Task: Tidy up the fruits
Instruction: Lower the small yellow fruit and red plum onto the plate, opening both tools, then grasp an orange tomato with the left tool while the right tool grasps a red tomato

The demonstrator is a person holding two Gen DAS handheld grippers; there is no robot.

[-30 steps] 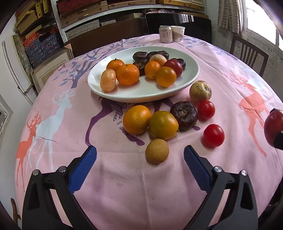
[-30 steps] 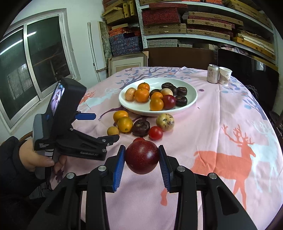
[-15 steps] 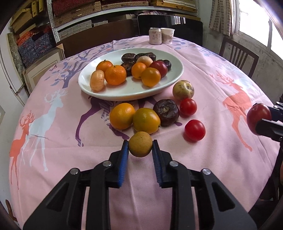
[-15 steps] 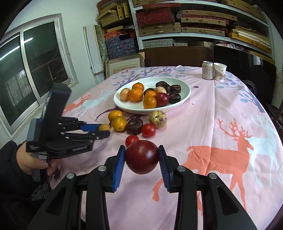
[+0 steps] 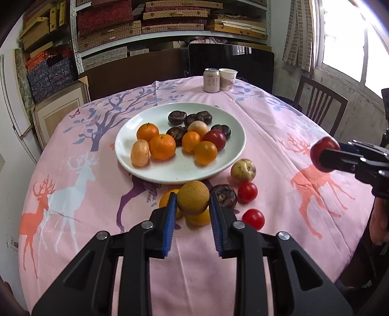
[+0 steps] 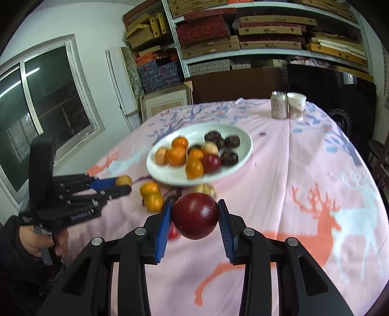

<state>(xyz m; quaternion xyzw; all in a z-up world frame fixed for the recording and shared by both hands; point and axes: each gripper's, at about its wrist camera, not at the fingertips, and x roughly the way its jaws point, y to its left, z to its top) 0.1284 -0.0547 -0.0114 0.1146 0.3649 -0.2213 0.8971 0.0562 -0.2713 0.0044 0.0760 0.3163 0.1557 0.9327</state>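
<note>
Plate [image 5: 226, 165] front clear; fruit [image 5: 243, 167] alongside.

Round table [image 5: 279, 136] under pink deer-print cloth; directly on it: white plate [image 5: 233, 158], can [image 5: 211, 80], paper cup [image 5: 227, 79], two oranges, dark fruit [image 5: 223, 195], yellowish fruit [image 5: 243, 169], two red tomatoes

Daylit windows [image 6: 48, 102], box-stacked shelves [image 5: 170, 21] and a wooden chair [image 5: 318, 104] surround the pink-clothed table [image 5: 267, 116].

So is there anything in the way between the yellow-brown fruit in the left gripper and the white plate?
Nothing visible blocks it. The yellow-brown fruit is clamped in the left gripper above the table, with the white plate just beyond. The plate's near part is bare; the oranges sit farther back.
</note>
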